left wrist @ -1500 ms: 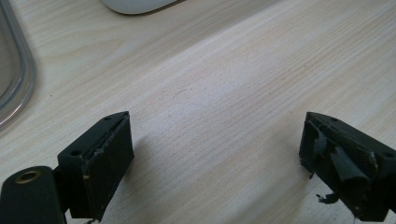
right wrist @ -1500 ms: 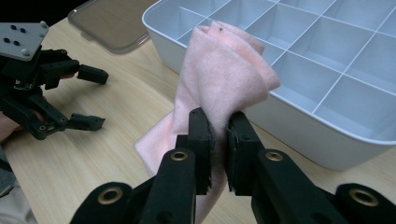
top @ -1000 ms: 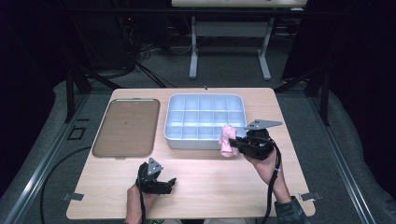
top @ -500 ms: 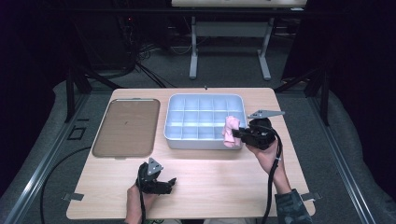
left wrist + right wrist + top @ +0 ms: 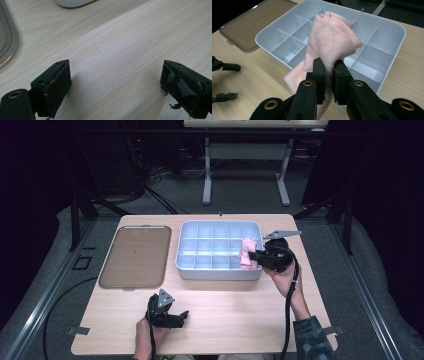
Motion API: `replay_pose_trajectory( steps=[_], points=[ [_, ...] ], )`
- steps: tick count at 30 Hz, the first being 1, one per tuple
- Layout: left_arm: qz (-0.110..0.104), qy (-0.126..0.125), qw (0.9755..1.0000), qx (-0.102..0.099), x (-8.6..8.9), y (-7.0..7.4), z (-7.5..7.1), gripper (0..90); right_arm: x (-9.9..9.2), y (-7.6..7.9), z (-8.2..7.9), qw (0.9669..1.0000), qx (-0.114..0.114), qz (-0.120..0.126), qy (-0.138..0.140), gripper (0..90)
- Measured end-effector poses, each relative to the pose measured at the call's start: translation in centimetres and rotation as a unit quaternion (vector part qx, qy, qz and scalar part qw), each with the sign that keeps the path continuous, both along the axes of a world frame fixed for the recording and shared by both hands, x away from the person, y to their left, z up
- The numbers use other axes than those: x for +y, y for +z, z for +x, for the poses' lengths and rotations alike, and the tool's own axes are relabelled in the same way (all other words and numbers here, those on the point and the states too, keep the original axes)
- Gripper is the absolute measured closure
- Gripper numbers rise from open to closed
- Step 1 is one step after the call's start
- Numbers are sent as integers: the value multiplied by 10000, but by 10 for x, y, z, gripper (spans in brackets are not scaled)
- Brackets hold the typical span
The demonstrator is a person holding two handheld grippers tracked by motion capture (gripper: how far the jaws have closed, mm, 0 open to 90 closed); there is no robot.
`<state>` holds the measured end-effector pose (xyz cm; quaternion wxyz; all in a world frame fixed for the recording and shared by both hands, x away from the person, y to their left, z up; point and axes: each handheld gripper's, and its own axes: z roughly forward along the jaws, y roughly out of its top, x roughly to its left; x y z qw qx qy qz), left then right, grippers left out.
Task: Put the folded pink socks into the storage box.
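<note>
One pink cloth (image 5: 329, 37), one white compartment tray (image 5: 190, 270), one brown lid (image 5: 135, 255), two grippers. Right gripper (image 5: 253, 255), at 3 o'clock of the table: jaws nearly closed, pinching the pink cloth, held above the tray's right edge. Left gripper (image 5: 115, 85), at 7 o'clock on the wooden table (image 5: 120, 45): jaws wide open, holding nothing, bare wood between them.
</note>
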<state>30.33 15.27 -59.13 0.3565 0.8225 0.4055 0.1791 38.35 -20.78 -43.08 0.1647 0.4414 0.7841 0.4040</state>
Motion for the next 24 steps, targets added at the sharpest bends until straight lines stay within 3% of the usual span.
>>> replay_pose_trajectory(
  steps=[14,24],
  points=[
    [2,-18,10000,7,0,0,0,98,1,4,15,9998,13,-175,-129,822],
    [9,-22,10000,5,0,0,0,98,1,-5,32,9987,141,-413,-268,822]
  ],
)
